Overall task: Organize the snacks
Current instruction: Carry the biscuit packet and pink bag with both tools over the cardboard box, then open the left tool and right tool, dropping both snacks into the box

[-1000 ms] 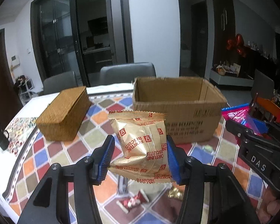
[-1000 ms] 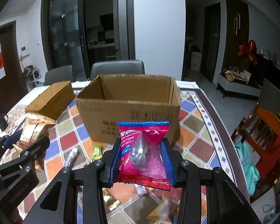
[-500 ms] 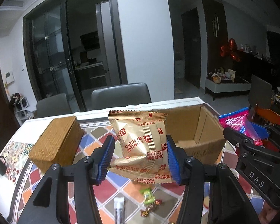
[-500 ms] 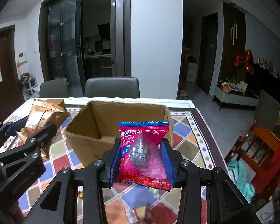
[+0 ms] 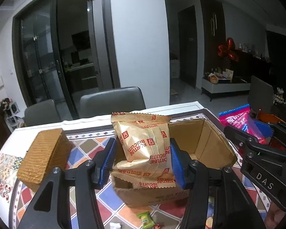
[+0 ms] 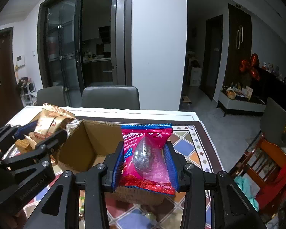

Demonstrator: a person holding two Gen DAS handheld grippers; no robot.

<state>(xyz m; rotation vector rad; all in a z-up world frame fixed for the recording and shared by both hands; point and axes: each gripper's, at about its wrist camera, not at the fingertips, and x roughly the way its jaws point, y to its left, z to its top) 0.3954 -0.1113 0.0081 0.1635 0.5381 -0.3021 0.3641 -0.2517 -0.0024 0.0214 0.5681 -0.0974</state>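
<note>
My left gripper [image 5: 142,159] is shut on gold Fortune Biscuits packets [image 5: 145,148] and holds them above the near left part of an open cardboard box [image 5: 209,145]. My right gripper [image 6: 145,161] is shut on a red and blue hawthorn snack packet [image 6: 145,152], held above the box's near right edge [image 6: 89,143]. Each gripper shows in the other's view: the right one at the right of the left wrist view [image 5: 257,139], the left one at the left of the right wrist view [image 6: 36,139]. The inside of the box looks bare where visible.
A woven wicker box [image 5: 42,156] stands left of the cardboard box on the colourful checked tablecloth [image 5: 82,152]. Small wrapped candies [image 5: 145,219] lie on the cloth in front of the box. Grey chairs [image 5: 112,100] stand behind the table. A wooden chair [image 6: 267,164] is at the right.
Both grippers have risen and moved forward with their packets, from in front of the box to above its opening. The box now appears lower and closer in both views.
</note>
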